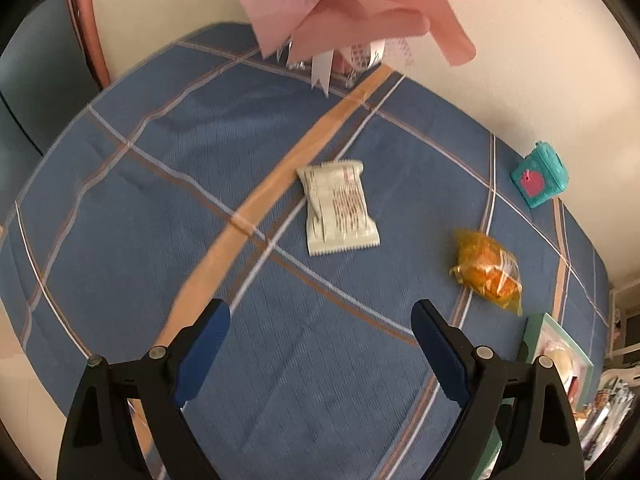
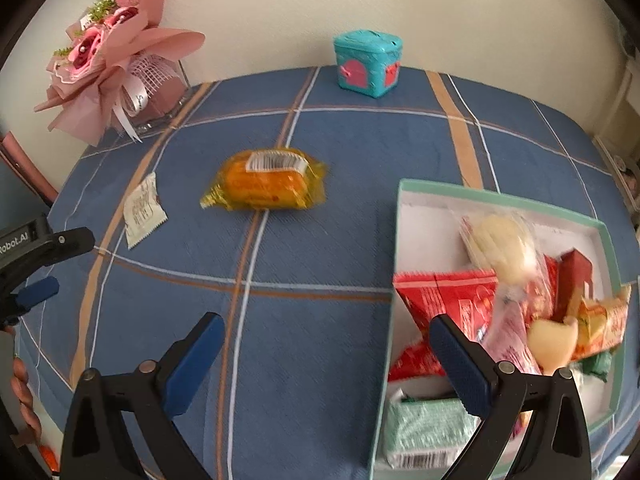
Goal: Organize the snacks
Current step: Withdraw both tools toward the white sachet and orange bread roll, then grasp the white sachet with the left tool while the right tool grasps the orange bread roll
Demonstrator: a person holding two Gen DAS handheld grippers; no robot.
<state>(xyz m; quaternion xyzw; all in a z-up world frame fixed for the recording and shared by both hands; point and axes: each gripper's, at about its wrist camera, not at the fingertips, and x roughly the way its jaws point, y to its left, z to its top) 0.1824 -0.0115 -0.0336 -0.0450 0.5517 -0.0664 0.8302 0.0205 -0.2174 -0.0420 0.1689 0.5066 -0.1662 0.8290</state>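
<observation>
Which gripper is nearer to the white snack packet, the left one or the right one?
Left. The left gripper hangs just short of the white snack packet, jaws open. The right gripper is farther, beside the snack box.

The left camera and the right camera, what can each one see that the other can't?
Only the left camera shows the left gripper head-on, open over bare cloth. Only the right camera shows inside the snack box, full of wrappers, plus the right gripper, open and empty. Both show the white packet, the orange packet, the teal toy box, the pink bouquet and the blue checked tablecloth.
</observation>
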